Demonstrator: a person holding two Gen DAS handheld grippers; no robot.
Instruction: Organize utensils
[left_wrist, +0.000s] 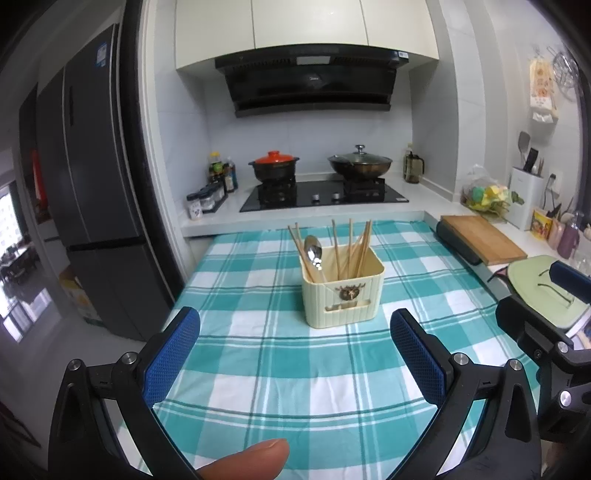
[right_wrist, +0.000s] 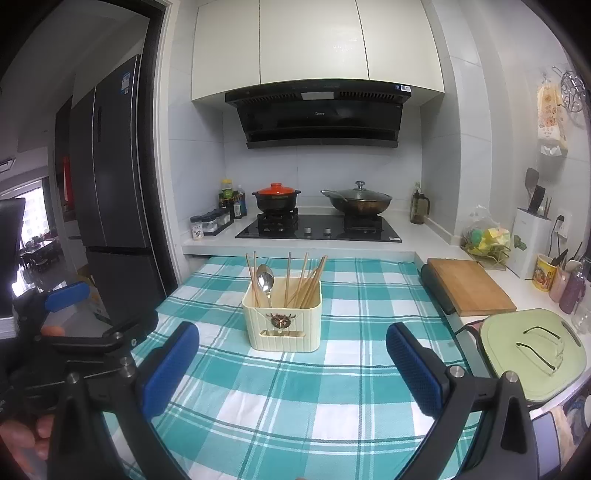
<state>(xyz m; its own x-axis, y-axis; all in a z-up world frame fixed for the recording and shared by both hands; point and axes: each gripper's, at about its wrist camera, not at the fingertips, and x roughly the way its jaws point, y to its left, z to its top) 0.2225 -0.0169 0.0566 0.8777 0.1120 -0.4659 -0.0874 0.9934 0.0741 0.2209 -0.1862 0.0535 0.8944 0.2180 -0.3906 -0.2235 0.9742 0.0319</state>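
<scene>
A cream ribbed utensil holder (left_wrist: 343, 295) (right_wrist: 282, 323) stands upright on the teal checked tablecloth (left_wrist: 280, 373) (right_wrist: 295, 398). Several wooden chopsticks (left_wrist: 352, 247) (right_wrist: 303, 280) and a metal spoon (left_wrist: 314, 253) (right_wrist: 265, 280) stick up out of it. My left gripper (left_wrist: 295, 332) is open, above the cloth in front of the holder, nothing between its blue pads. My right gripper (right_wrist: 292, 345) is also open and empty, just short of the holder. Each gripper shows at the edge of the other's view: the right one (left_wrist: 546, 317) and the left one (right_wrist: 77, 314).
Behind the table runs a counter with a gas hob (right_wrist: 319, 229), a red-lidded pot (right_wrist: 276, 197) and a lidded wok (right_wrist: 356, 201). A wooden cutting board (right_wrist: 469, 286) and a green board with glasses (right_wrist: 532, 350) lie to the right. A fridge (right_wrist: 110, 184) stands left.
</scene>
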